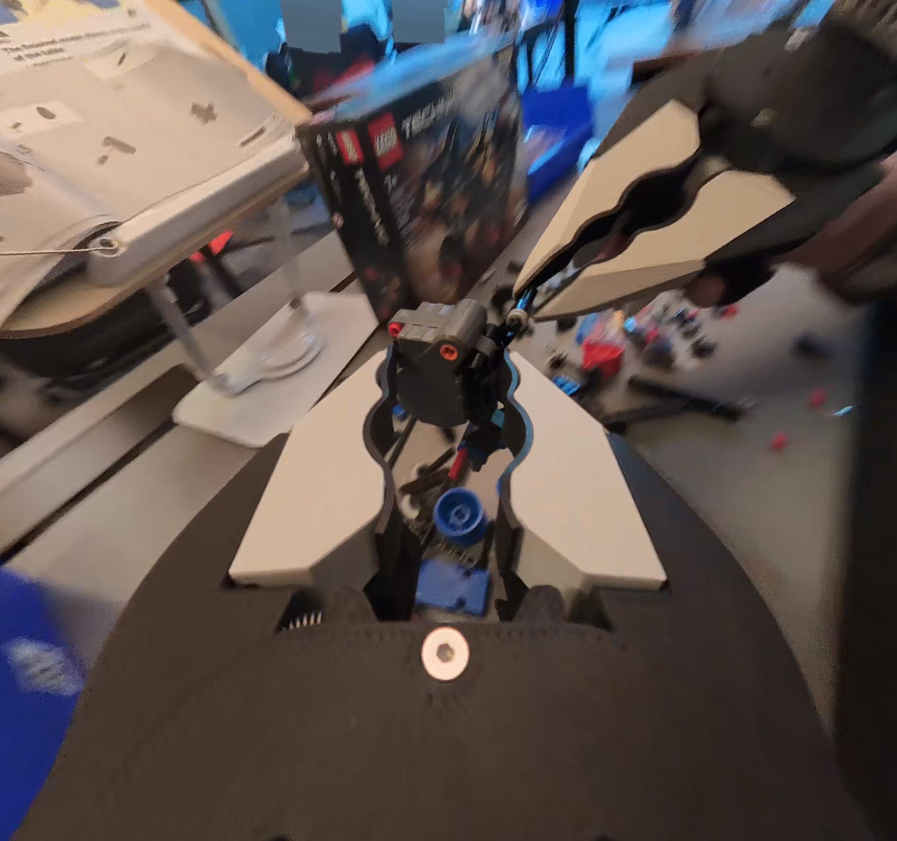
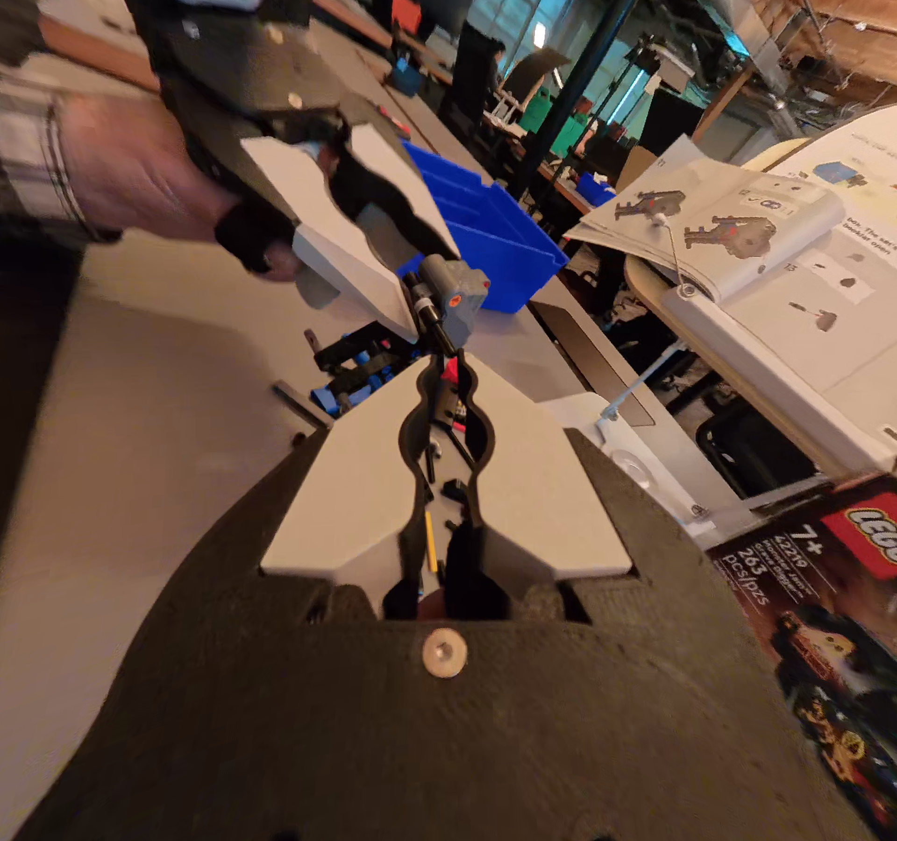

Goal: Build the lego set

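- Two grippers, meeting in mid-air above the table (image 2: 145, 381).
- Left gripper (image 1: 449, 381): clamped on the motor block (image 1: 439, 361), a dark grey assembly with orange and red pins, held clear of the table between the fingertips.
- Right gripper (image 2: 444, 361): fingers nearly together, pinching a thin black axle (image 2: 432, 318) at the very tips. The axle carries a pale collar and its far end touches the side of the block.
- Loose parts (image 1: 645, 357): black beams, blue and red pins, scattered on the table below and to the right; a part-built black and blue frame (image 2: 359, 366) lies there too.
- Booklet (image 2: 718, 230): open on a white stand, to the left of the left gripper.
- Box (image 1: 427, 196): upright, just behind the block.
- Blue bin (image 2: 490, 230): on the table beyond both grippers.
- Step in hand, by judgement: seating the axle into a hole on the block's side. Whether it has entered cannot be told.
- Next move, by judgement: calls for the axle kept in line with the hole and pushed straight in, while the left gripper braces the block against the push. A skewed push could twist the block in its grip.
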The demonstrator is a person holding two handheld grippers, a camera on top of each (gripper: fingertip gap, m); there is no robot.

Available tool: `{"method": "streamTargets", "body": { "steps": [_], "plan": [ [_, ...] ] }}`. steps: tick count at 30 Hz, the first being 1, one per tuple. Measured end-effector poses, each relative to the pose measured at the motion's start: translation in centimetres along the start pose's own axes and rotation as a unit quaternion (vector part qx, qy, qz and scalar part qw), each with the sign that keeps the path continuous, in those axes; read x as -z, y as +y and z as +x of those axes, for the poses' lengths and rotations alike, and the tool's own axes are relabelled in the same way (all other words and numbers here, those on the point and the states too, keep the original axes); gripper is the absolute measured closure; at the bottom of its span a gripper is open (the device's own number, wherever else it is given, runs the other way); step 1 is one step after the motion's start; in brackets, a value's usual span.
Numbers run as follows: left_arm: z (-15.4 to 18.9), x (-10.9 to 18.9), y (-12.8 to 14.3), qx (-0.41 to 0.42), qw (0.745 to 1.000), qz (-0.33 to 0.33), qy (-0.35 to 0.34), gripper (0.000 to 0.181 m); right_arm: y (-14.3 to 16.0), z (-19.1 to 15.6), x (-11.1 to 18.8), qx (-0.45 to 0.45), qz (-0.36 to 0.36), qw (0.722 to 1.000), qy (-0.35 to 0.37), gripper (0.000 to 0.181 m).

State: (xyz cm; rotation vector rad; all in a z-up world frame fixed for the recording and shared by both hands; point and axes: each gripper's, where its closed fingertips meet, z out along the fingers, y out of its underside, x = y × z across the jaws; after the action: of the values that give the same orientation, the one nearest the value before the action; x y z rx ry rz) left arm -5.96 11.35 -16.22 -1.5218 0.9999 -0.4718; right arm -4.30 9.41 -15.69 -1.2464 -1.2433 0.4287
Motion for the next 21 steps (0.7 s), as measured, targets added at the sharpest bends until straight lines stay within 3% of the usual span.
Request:
{"method": "streamTargets", "body": {
  "steps": [8,14,21],
  "plan": [
    [-0.4,-0.3,1.6,-0.114,0.986,-0.106,-0.058,0.142,1.8,-0.5,-1.0,0.065,-0.044,0.997,0.009,0.172],
    [0.2,-1.0,1.5,-0.166,0.974,-0.138,-0.065,0.142,2.6,-0.9,-1.6,0.108,-0.068,0.992,0.016,0.171],
    [0.2,-0.8,0.8,-0.196,0.967,-0.14,-0.081,0.141,2.4,-0.4,-1.6,0.092,-0.054,0.994,0.02,0.177]
  ]
}}
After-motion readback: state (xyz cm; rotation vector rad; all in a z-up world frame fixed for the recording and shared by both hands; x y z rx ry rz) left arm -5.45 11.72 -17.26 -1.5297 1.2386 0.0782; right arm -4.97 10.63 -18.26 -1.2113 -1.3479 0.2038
